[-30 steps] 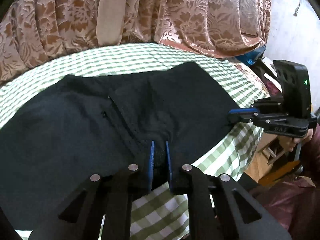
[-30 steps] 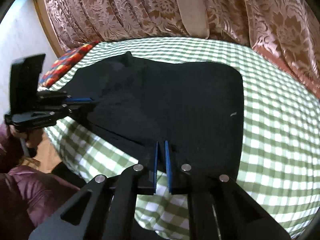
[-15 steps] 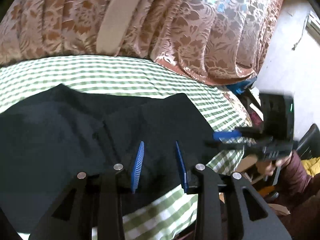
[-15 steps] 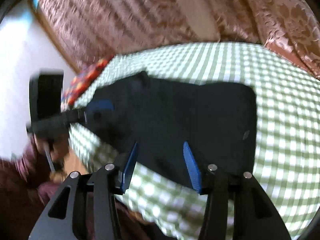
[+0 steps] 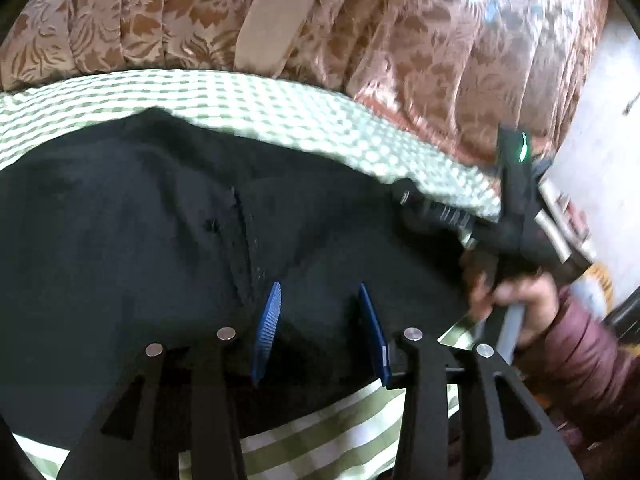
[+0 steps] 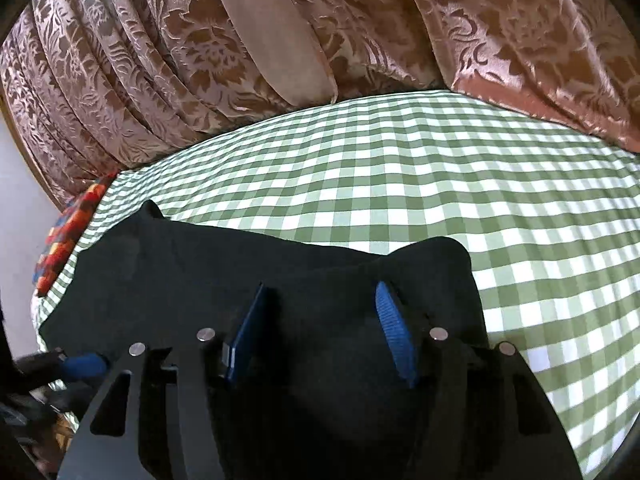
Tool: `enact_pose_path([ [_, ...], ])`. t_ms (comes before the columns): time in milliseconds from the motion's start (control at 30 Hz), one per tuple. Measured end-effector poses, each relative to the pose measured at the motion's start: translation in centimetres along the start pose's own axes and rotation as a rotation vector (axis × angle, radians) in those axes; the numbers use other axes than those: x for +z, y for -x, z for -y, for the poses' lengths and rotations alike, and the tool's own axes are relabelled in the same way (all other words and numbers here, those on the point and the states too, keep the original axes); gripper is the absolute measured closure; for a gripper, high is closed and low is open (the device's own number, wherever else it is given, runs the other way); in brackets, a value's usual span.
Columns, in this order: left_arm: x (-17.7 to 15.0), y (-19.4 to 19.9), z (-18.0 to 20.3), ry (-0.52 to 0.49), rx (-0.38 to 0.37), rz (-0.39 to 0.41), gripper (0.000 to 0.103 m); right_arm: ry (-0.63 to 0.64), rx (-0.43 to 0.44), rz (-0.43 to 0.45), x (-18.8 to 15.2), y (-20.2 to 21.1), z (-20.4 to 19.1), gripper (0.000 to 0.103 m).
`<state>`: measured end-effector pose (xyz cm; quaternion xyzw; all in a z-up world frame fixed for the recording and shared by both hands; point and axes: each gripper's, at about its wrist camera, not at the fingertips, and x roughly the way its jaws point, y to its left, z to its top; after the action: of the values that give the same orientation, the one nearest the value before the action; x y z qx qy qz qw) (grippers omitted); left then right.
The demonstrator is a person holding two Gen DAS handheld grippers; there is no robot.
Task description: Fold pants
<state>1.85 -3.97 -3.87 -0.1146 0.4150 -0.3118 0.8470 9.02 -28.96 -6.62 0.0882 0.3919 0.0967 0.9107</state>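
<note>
- My left gripper and right gripper are black with blue finger pads.
- The pants are plain black.
- The tablecloth is green-and-white check.
- The curtain is pinkish brown with a floral pattern.
- My sleeve is maroon.

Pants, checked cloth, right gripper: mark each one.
pants (image 6: 320, 264), right wrist view, flat black fabric near far edge.
checked cloth (image 6: 440, 168), right wrist view, bare green-white area beyond pants.
right gripper (image 6: 320, 332), right wrist view, midway between open blue fingertips.

Black left tool with ribbed blue pads, silver screws.
</note>
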Motion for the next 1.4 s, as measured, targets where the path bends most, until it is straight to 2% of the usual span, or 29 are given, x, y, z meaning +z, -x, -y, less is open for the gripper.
enact_pose_path([
  [67,1.5,0.4,0.1,0.010,-0.032,0.042,0.063,-0.001,0.002,0.006,-0.1,0.0,0.1,0.045],
  [100,2.0,0.2,0.2,0.008,-0.018,0.050,0.063,-0.002,0.003,0.009,-0.3,0.2,0.1,0.045],
  [167,3.3,-1.0,-0.1,0.014,0.066,0.045,0.063,-0.005,0.005,0.016,-0.3,0.3,0.1,0.045],
  [233,3.3,-3.0,-1.3,0.035,0.160,-0.027,0.063,-0.008,0.010,0.028,-0.6,0.4,0.2,0.045],
  [267,2.9,-3.8,-1.8,0.040,0.175,-0.058,0.063,-0.007,0.011,0.032,-0.6,0.3,0.2,0.045],
  [333,2.3,-3.5,-1.6,0.015,0.188,-0.028,0.063,-0.004,0.006,0.035,-0.5,0.1,0.0,0.044],
  [467,2.4,-0.9,-1.4,0.036,0.207,0.031,0.062,0.001,-0.001,0.037,-0.5,0.1,-0.2,0.043],
  [500,2.5,-0.3,-1.4,0.036,0.224,0.047,0.056,0.002,0.000,0.038,-0.5,0.2,-0.2,0.043],
  [600,2.6,2.2,-1.8,0.059,0.298,0.103,0.054,0.002,-0.006,0.037,-0.6,0.2,-0.3,0.043],
  [667,2.6,3.9,-2.5,0.090,0.354,0.129,0.043,0.005,-0.010,0.035,-0.6,0.1,-0.3,0.042],
  [733,2.3,5.1,-3.0,0.116,0.384,0.146,0.043,0.011,-0.026,0.026,-0.6,0.1,-0.6,0.042],
  [833,1.9,6.6,-3.9,0.143,0.449,0.157,0.040,0.031,-0.057,-0.001,-0.2,0.3,-1.5,0.033],
  [867,1.7,7.1,-4.2,0.151,0.460,0.162,0.034,0.031,-0.063,-0.005,-0.1,0.5,-1.8,0.027],
  [900,1.5,7.6,-4.7,0.164,0.467,0.171,0.033,0.029,-0.071,-0.004,0.0,0.7,-2.2,0.023],
  [1033,0.8,9.1,-5.8,0.200,0.502,0.187,0.033,0.040,-0.028,0.023,0.3,2.6,-4.3,0.023],
  [1133,0.4,9.8,-6.8,0.226,0.526,0.195,0.030,0.090,0.081,-0.002,0.0,3.3,-6.5,0.023],
  [1200,0.1,10.2,-7.3,0.239,0.537,0.200,0.028,0.131,0.110,-0.025,-0.5,3.1,-7.9,0.020],
  [1300,-0.4,10.6,-8.2,0.274,0.546,0.199,0.028,0.121,0.111,-0.119,-2.0,0.5,-8.6,0.013],
  [1333,-0.5,10.7,-8.4,0.283,0.544,0.197,0.027,0.140,0.074,-0.159,-2.8,-0.8,-8.8,0.013],
  [1400,-0.8,10.9,-8.8,0.302,0.541,0.194,0.028,0.197,0.041,-0.130,-3.5,-1.0,-9.5,0.011],
])
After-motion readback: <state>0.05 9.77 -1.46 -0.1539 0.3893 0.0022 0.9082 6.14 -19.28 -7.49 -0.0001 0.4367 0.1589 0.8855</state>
